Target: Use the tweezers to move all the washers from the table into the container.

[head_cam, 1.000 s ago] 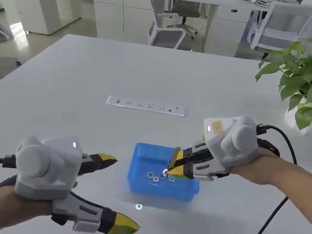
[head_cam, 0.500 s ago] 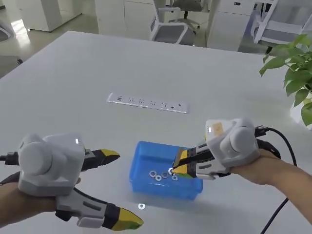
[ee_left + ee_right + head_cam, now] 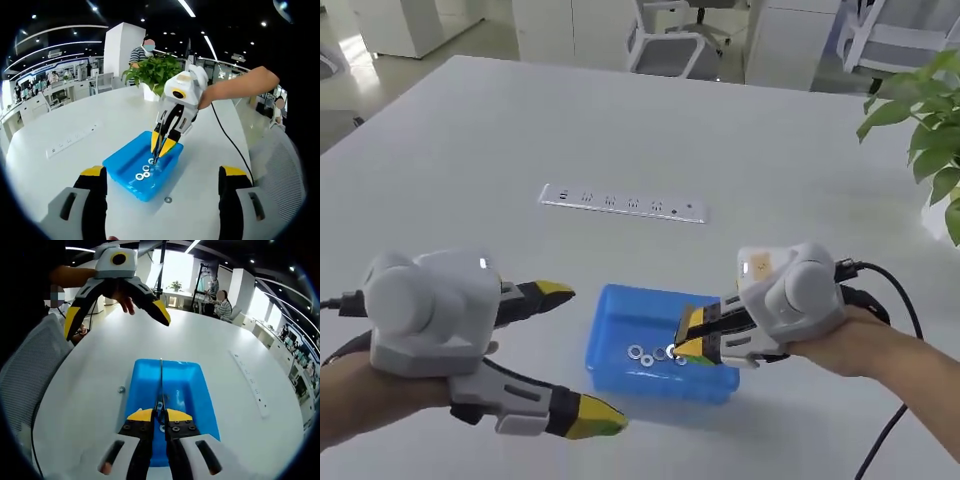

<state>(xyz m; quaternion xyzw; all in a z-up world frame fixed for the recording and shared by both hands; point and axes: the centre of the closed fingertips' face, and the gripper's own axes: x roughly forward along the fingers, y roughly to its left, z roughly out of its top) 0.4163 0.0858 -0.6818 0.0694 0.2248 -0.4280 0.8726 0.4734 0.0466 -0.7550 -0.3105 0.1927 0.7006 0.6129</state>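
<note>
Currently the right tool (image 3: 690,333) has its 2 yellow-tipped jaws pressed together on the tweezers (image 3: 161,385), pinching them by their upper end. The thin metal tips reach down into the blue container (image 3: 650,383). In the right gripper view the tweezers run straight out from between the jaws, over the container's floor and toward its far wall.

Several washers (image 3: 642,354) lie in a small cluster on the floor of the container, just beside the tweezer tips. Whether the tips grip one of them I cannot tell. 1 loose washer (image 3: 168,200) lies flat on the white tabletop (image 3: 620,120), near the container's outer wall but apart from it, on the side toward the left tool.

The left tool (image 3: 588,357) hangs above the tabletop to the left of the container, its 2 jaws spread wide and holding nothing. In the left gripper view those jaws frame the container and the loose washer. The right tool comes down into the container from above, held in a person's hand.

A white power strip (image 3: 620,203) lies flat on the tabletop beyond the container, well apart from it. A green plant (image 3: 155,70) stands at the tabletop's far right side.
</note>
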